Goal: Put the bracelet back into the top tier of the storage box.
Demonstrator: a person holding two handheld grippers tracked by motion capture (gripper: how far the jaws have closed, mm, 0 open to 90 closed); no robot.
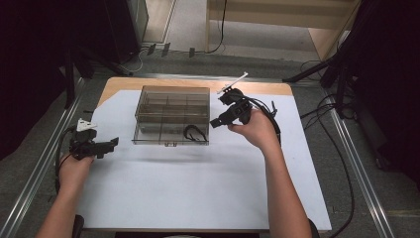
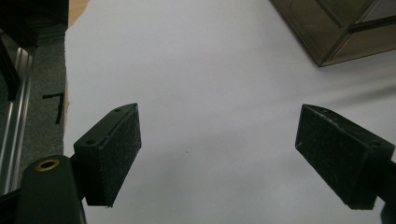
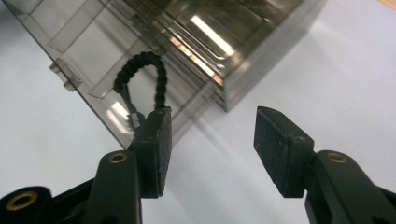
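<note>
A smoky clear plastic compartment box lies on the white sheet in the middle of the table, its lid closed. A black braided cord loop rests in its near right compartment; in the right gripper view the cord loop shows through the box lid. My right gripper hovers just right of the box, open, nothing between its fingers. My left gripper is at the table's left, open over bare white sheet, with the box corner ahead of it.
The white sheet covers most of the wooden table. Metal rails run along both sides. Cables trail off the right edge. A bench and dark stands are beyond the far edge.
</note>
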